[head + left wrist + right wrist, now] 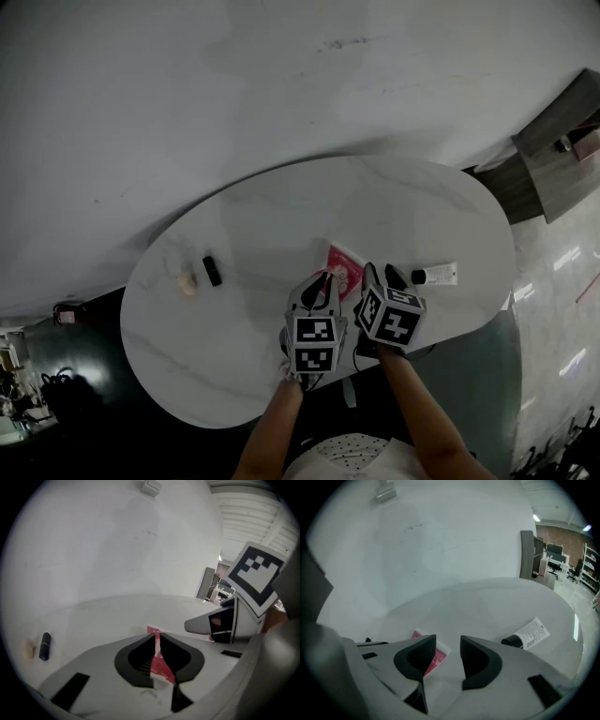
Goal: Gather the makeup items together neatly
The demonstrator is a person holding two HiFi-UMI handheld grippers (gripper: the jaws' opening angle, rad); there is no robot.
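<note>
A red and white sachet (347, 265) (161, 667) is pinched edge-on between the jaws of my left gripper (326, 279) (157, 637), low over the white oval table (281, 216). In the right gripper view the sachet (436, 658) shows behind the left jaw. My right gripper (382, 277) (448, 641) hovers just to the right, open with nothing between its jaws. A white tube with a black cap (439, 275) (529, 633) lies further right. A black lipstick (212, 270) (44, 645) and a small beige item (187, 282) (29, 648) lie at the table's left.
A pale wall (234, 84) runs behind the table. A grey partition (553, 141) and shiny floor (562, 281) are to the right. The table's near edge is just in front of the person's arms (272, 431).
</note>
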